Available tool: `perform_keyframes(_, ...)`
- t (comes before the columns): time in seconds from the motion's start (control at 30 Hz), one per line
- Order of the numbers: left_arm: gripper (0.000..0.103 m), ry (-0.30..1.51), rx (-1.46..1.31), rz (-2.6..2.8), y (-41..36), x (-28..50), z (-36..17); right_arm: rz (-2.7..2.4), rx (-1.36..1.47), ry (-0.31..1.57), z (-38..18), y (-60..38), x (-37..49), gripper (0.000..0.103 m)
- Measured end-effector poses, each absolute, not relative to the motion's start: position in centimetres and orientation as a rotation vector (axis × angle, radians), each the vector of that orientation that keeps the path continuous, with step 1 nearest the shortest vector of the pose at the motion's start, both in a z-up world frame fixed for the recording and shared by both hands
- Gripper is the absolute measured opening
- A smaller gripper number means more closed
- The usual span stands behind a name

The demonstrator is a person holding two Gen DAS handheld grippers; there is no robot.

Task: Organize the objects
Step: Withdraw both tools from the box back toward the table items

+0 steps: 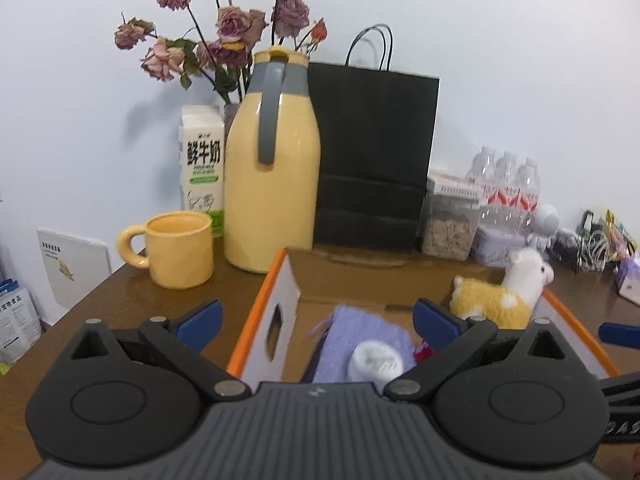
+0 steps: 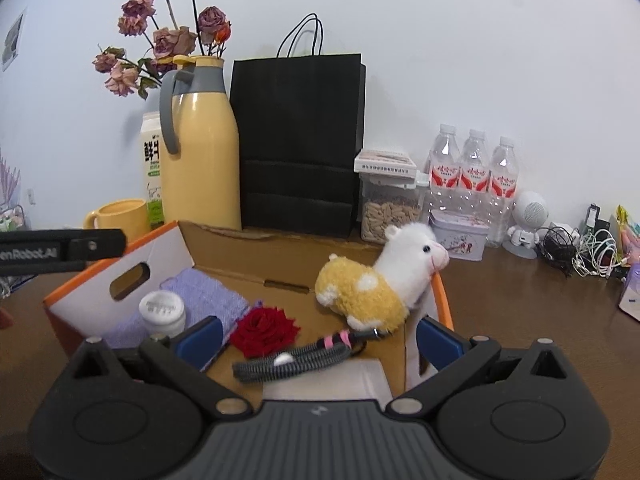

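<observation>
While both grippers, left (image 1: 318,318) and right (image 2: 318,340), hover with fingers spread and empty, the cardboard box (image 2: 88,292) already holds plush alpaca (image 2: 368,292), rose (image 2: 264,330) and jar (image 2: 162,312), so little seems left.

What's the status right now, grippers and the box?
Left gripper open, empty. Right gripper open, empty, over the box. Box holds plush alpaca, red rose, purple cloth, white jar, cord. Nothing blocking.

table (image 2: 520,300): brown, likely wood | on it: box (image 2: 256,256), mug (image 1: 180,250), flask (image 1: 272,168), bag (image 2: 300,140)
</observation>
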State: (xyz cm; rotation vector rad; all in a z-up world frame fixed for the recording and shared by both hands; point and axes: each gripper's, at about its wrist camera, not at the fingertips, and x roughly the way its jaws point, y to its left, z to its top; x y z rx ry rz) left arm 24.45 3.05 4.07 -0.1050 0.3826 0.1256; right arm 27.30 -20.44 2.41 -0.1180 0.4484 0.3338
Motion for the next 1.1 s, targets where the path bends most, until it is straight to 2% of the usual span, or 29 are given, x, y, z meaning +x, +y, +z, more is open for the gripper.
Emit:
perform_keyframes(0.7,0.103,0.636,-0.109,0.088,5.3,16.7,-0.2,0.424,-0.148,0.65,-1.9,-23.6,19.5,0.102)
perform_keyframes(0.77,0.103,0.65,-0.12,0.089,5.3,16.5,-0.5,0.441,-0.144,0.661,-2.1,-23.2,19.6,0.095)
perform_keyframes(1.0,0.103,0.652,-0.136,0.09,5.3,15.8,-0.6,0.49,-0.163,0.698,-2.4,-21.8,21.1,0.084)
perform_keyframes(1.1,0.103,0.653,-0.139,0.092,5.3,15.6,-0.6,0.501,-0.165,0.711,-2.6,-21.7,21.5,0.072)
